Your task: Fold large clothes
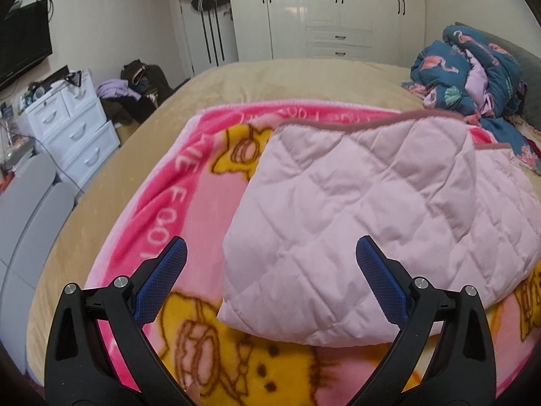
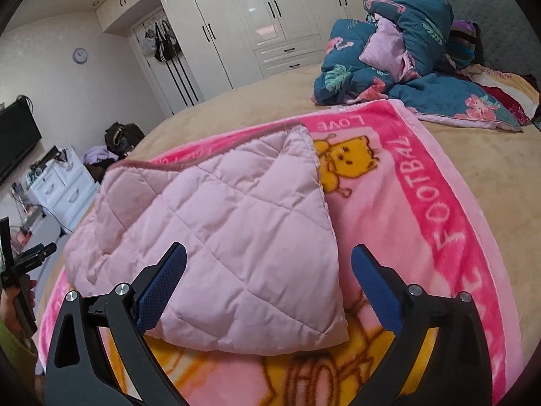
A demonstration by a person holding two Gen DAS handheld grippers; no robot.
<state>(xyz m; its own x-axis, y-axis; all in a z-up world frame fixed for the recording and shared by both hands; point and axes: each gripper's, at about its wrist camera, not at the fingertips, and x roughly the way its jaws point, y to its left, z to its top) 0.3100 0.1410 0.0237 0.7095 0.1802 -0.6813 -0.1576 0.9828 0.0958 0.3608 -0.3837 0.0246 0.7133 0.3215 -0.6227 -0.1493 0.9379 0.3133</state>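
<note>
Here, a pale pink quilted garment (image 1: 365,223) lies folded on a bright pink cartoon blanket (image 1: 189,182) that is spread over a tan bed (image 1: 277,81). In the left wrist view, the left gripper (image 1: 270,253) hovers just above the near left corner of the garment, its blue-padded jaws spread wide and holding nothing; the corner sits between the fingers but the pads stand clear of it. In the right wrist view, the right gripper (image 2: 268,264) is likewise released, jaws fully apart, with the garment's near right corner (image 2: 318,331) lying below and between them, untouched. The garment's dusty-rose trim (image 2: 209,128) runs along its far edge. A crumpled teal flamingo-print duvet (image 2: 399,64) is heaped near the head of the bed, well apart from the garment. A white wardrobe (image 1: 324,10) lines the far wall, and a white drawer unit (image 1: 71,125) stands beside the bed on the left.
</note>
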